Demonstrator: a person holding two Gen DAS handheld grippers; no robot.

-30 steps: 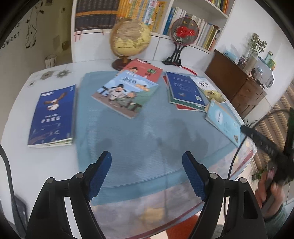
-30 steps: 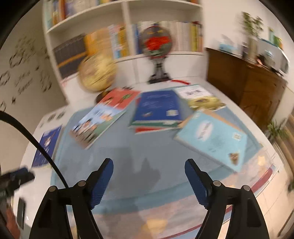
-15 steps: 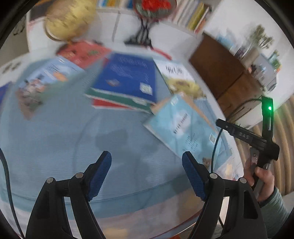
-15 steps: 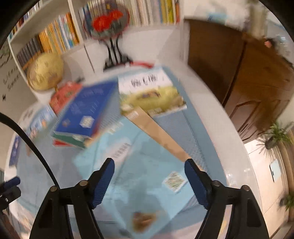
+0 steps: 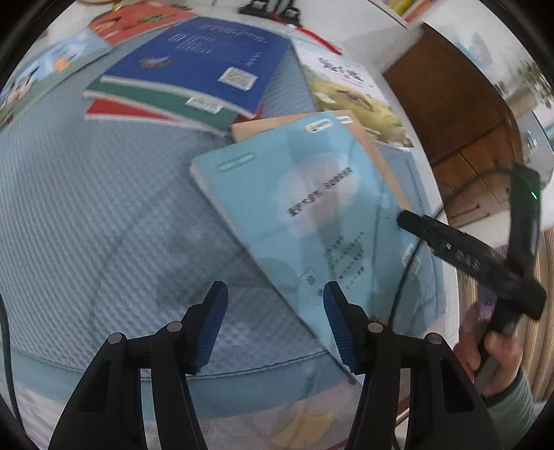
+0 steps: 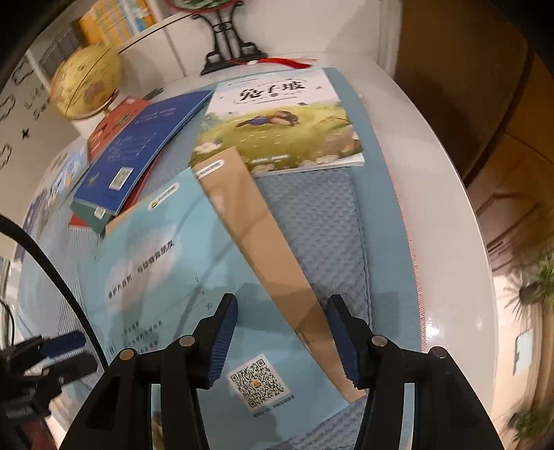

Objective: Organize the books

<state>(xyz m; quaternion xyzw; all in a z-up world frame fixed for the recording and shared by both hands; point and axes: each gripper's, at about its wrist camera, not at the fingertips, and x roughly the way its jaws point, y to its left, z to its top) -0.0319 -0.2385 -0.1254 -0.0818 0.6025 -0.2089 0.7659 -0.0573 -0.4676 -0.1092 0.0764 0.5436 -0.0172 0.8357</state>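
A light blue book (image 5: 311, 214) lies askew on the blue mat (image 5: 86, 207), on top of a tan book (image 6: 256, 221). My left gripper (image 5: 275, 325) hovers over its left edge near the front corner. One finger is over the book and the other over the mat; the jaws are closing and press on nothing. My right gripper (image 6: 282, 339) stands open above the book's right edge (image 6: 194, 277), straddling the strip of tan cover. Further back lie a meadow-cover book (image 6: 277, 121) and a dark blue book (image 5: 194, 65) on a green and a red one.
A cartoon-cover book (image 5: 45, 76) and a red book (image 5: 138, 17) lie at the far left. A globe (image 6: 86, 83) and a black fan stand (image 6: 228, 45) stand at the back of the white round table (image 6: 432, 207). A wooden cabinet (image 5: 467, 121) is to the right. A hand (image 5: 495, 349) holds the right tool.
Both grippers have swung right and down, from over the mat's middle to over the light blue book. Both pairs of jaws have narrowed.
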